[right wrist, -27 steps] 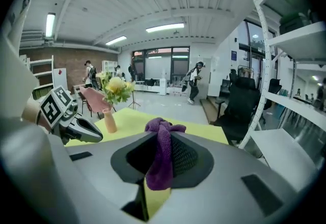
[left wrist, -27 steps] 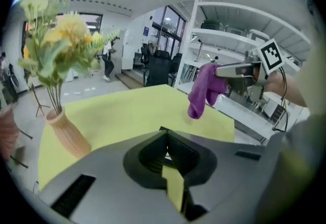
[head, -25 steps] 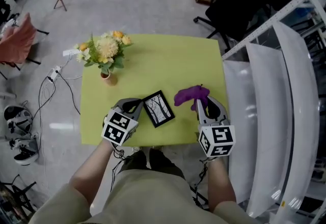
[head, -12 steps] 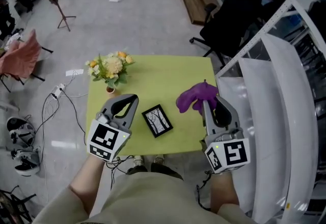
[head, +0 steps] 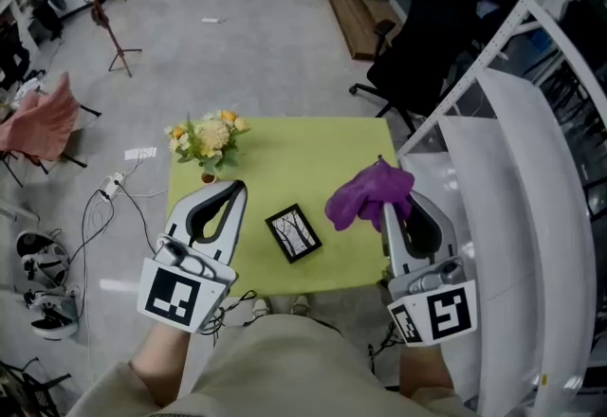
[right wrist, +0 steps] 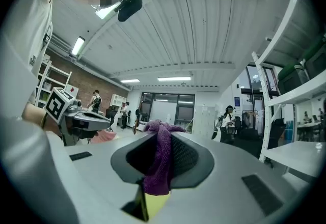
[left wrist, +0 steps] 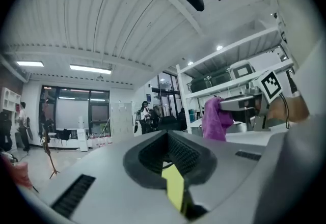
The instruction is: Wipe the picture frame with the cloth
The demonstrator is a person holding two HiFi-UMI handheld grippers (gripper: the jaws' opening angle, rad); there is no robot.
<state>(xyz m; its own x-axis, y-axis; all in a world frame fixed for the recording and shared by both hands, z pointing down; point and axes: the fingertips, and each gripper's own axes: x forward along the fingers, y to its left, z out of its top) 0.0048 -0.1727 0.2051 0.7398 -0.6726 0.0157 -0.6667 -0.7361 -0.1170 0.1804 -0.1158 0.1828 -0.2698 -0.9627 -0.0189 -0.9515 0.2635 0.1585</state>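
Lying flat near the worktop's (head: 303, 159) front edge, the frame (head: 294, 233) is sitting between the two raised grippers, touching neither. Bare surface is stretching behind it; flowers (head: 209, 138) are occupying the rear left corner, and shelving (head: 512, 216) is crowding the right edge. The right gripper (head: 394, 208) is clenching the cloth (head: 368, 192), its own view showing the pinch. The left gripper (head: 230, 190) view is showing jaws together, empty.

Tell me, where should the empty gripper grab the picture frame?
Probably best to pinch the picture frame across its thin rim at the corner nearest the left gripper, coming down from the left. It lies flat and skewed on the table, and the right gripper holds the cloth.
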